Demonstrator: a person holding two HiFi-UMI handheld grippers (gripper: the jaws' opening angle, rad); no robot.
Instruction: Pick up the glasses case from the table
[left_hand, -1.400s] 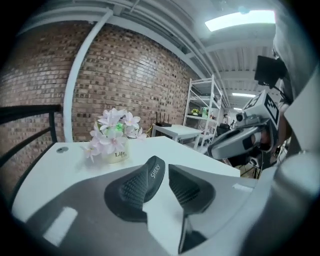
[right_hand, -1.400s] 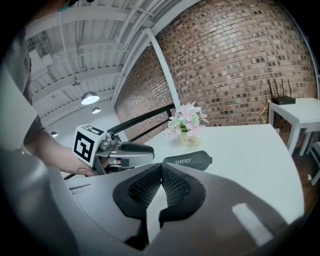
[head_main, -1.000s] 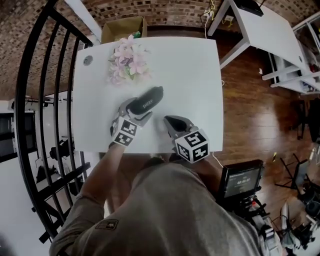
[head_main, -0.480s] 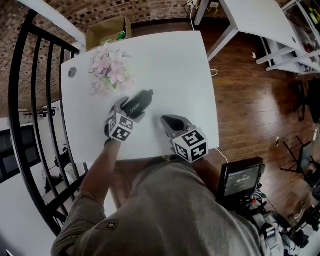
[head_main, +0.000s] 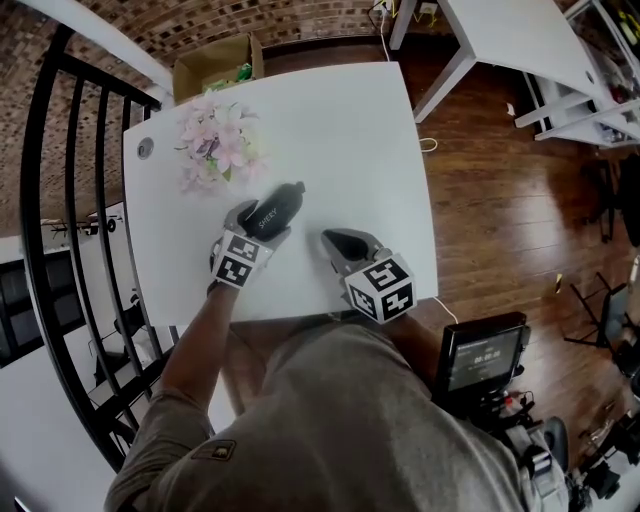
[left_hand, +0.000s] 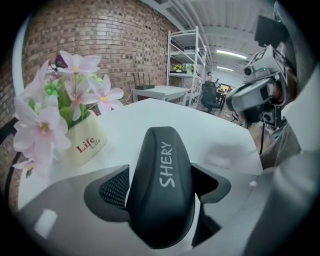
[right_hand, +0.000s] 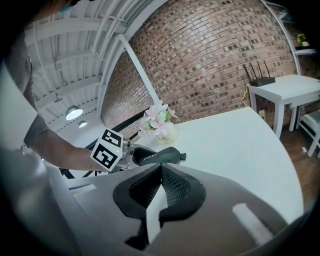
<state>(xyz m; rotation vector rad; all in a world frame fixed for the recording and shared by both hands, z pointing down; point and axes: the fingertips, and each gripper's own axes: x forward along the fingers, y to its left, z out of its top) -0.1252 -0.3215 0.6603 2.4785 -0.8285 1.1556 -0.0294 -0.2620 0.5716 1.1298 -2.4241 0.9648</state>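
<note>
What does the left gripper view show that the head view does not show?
Only the left gripper view: the word Life on the flower pot and a metal shelf rack in the background. Only the head view: the right hand-held gripper, a cardboard box and the wood floor. Both: the glasses case, the pink flowers and the white table.

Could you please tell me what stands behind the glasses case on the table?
A cream pot marked Life, holding pink flowers, stands behind the glasses case to its left on the white table. The tabletop beneath the case is covered.
</note>
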